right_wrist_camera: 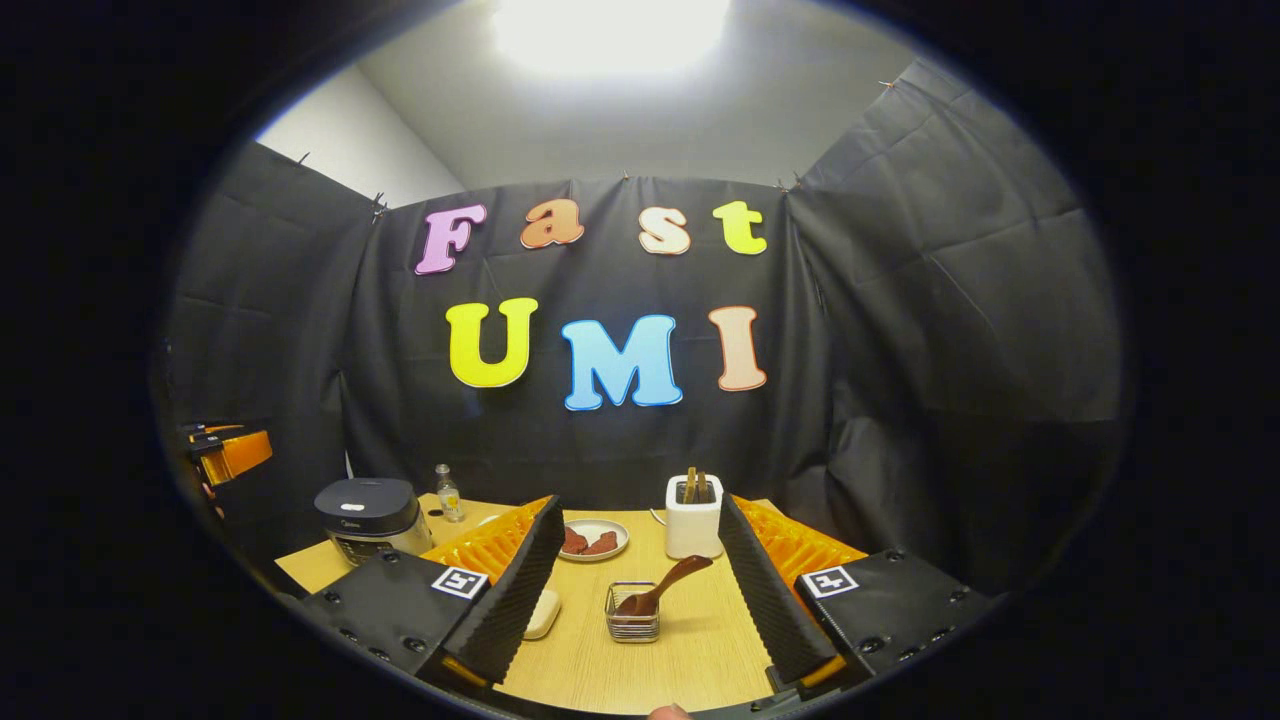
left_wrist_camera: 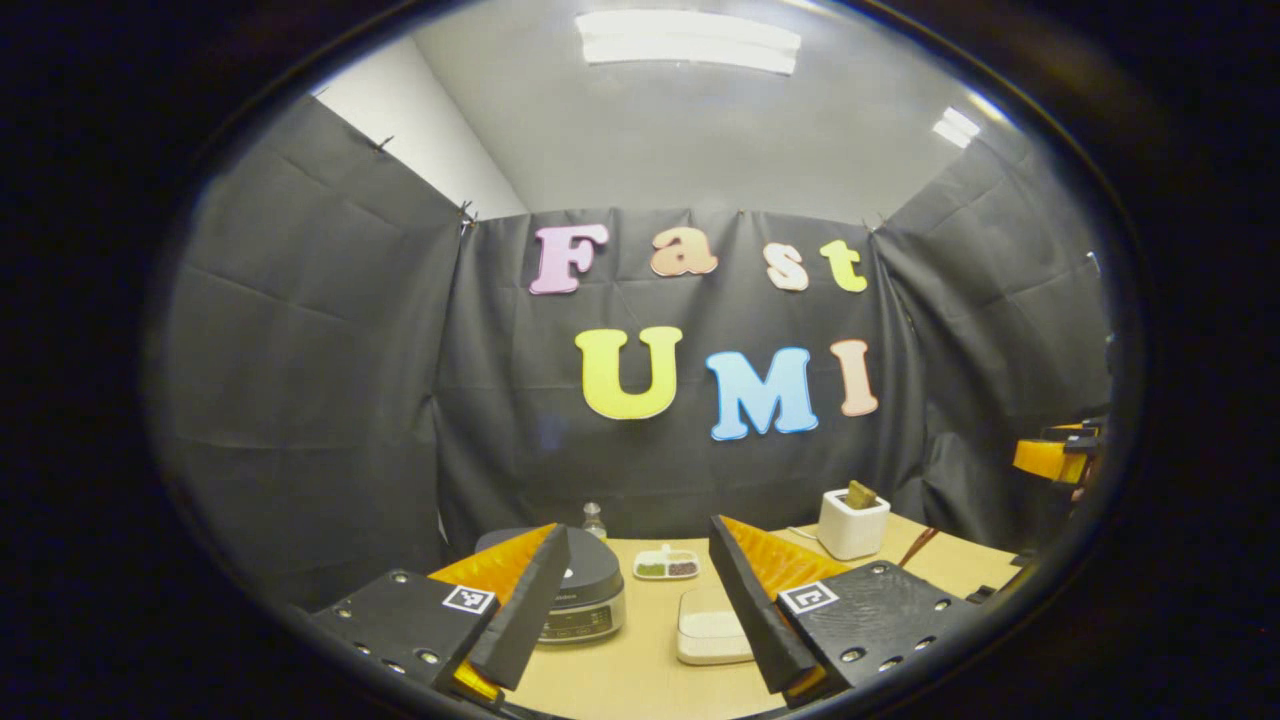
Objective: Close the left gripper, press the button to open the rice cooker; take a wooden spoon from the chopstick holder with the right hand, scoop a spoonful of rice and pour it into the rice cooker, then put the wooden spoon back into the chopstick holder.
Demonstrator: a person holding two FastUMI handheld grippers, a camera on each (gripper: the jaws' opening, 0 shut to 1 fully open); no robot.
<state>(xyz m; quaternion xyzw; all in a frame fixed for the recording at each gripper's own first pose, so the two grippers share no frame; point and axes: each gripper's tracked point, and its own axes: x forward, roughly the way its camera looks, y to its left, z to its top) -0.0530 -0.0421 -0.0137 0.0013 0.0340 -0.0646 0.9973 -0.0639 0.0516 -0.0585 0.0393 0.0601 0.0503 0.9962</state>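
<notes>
In the left gripper view, the left claw (left_wrist_camera: pixel 640 610) hangs above the wooden surface (left_wrist_camera: pixel 640 670) with its two fingers spread wide apart and nothing between them. Just beyond its fingertips sit a shallow white dish (left_wrist_camera: pixel 712 628) and, to the left, the rice cooker (left_wrist_camera: pixel 585 592) with its lid down. Farther back lie a small divided tray (left_wrist_camera: pixel 666 565) with green and dark contents and a little bottle (left_wrist_camera: pixel 594 520), while the white chopstick holder (left_wrist_camera: pixel 852 523) stands to the right with something wooden poking out of its top. In the right gripper view, the right claw (right_wrist_camera: pixel 640 610) is likewise spread wide and grips nothing. Between its fingers, down on the surface, stands a small wire basket (right_wrist_camera: pixel 632 612) with a wooden spoon (right_wrist_camera: pixel 662 586) resting in it, its bowl in the basket and its handle slanting up to the right. Behind that a plate (right_wrist_camera: pixel 594 540) holds dark reddish pieces, and the chopstick holder stands upright just right of it with wooden utensils in it. The rice cooker sits far left, closed, with the bottle beside it.
</notes>
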